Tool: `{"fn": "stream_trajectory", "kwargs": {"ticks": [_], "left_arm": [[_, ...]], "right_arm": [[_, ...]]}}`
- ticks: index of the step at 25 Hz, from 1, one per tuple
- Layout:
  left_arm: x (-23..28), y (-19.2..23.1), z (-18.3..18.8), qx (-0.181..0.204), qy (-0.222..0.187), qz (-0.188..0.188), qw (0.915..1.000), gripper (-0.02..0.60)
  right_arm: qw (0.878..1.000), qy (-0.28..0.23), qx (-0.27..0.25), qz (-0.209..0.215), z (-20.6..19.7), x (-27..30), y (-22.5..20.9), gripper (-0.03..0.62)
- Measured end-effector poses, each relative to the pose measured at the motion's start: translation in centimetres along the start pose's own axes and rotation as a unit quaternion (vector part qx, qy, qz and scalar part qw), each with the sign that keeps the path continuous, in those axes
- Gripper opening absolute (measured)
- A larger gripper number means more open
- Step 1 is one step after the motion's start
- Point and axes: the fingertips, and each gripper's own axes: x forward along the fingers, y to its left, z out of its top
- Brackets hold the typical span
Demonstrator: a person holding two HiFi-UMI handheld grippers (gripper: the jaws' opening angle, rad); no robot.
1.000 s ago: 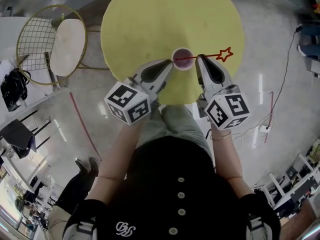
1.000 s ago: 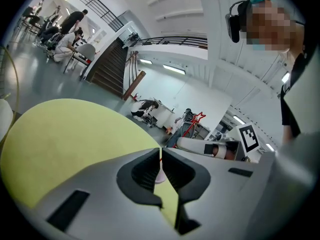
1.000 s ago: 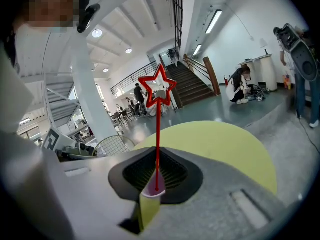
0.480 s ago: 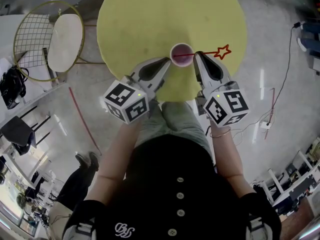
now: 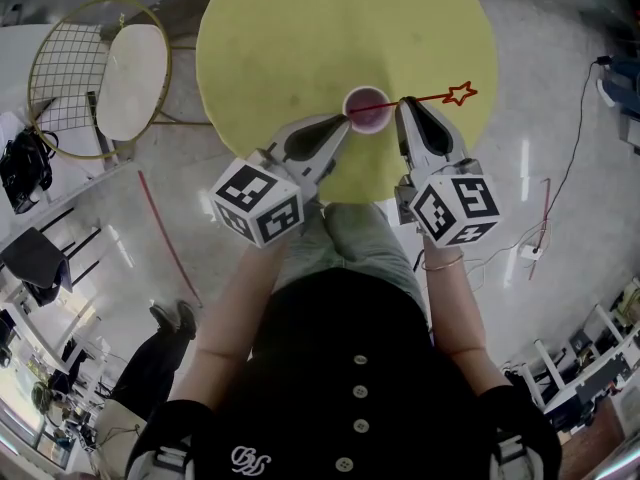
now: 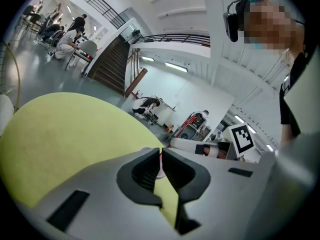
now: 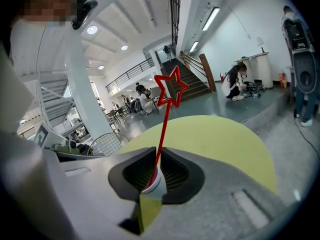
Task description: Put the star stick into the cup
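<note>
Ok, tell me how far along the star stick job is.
Done: the lower end of the star stick already looks to be inside the cup. In hand: the right gripper is clamped on the stick, and the left gripper pinches the cup's rim. Left: release the stick so it rests in the cup.

Red star stick (image 5: pixel 437 96) (yellow table (image 5: pixel 300 38)).

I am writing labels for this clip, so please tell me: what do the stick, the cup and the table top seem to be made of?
The stick: probably plastic or coated wire; thin, red, straight, with an outline star. The cup: likely paper; matt white wall, pinkish inside. The table top: unclear, perhaps painted board or laminate; flat, even yellow, matt.
</note>
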Motion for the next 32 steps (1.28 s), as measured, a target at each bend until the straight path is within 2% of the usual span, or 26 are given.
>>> {"fn": "stream_trajectory", "kwargs": {"ticks": [6,19,27,32], "left_arm": [[0.3,-0.6,0.0,0.0,0.005,-0.006,1.0,0.021],[0.2,-1.0,0.2,0.009,0.006,-0.016,0.9998,0.021],[-0.6,-3.0,0.1,0.036,0.011,-0.039,0.9985,0.021],[-1.8,-4.7,0.2,0.068,0.011,-0.059,0.9959,0.021]], "right_arm": [[1.0,0.0,0.0,-0.006,0.1,-0.2,-0.6,0.028],[1.0,-0.013,0.019,-0.016,0.2,-0.9,-0.7,0.1],[0.998,-0.046,0.02,-0.022,1.1,-3.2,1.2,0.114],[0.997,-0.07,0.017,-0.031,1.1,-4.9,2.7,0.114]]}}
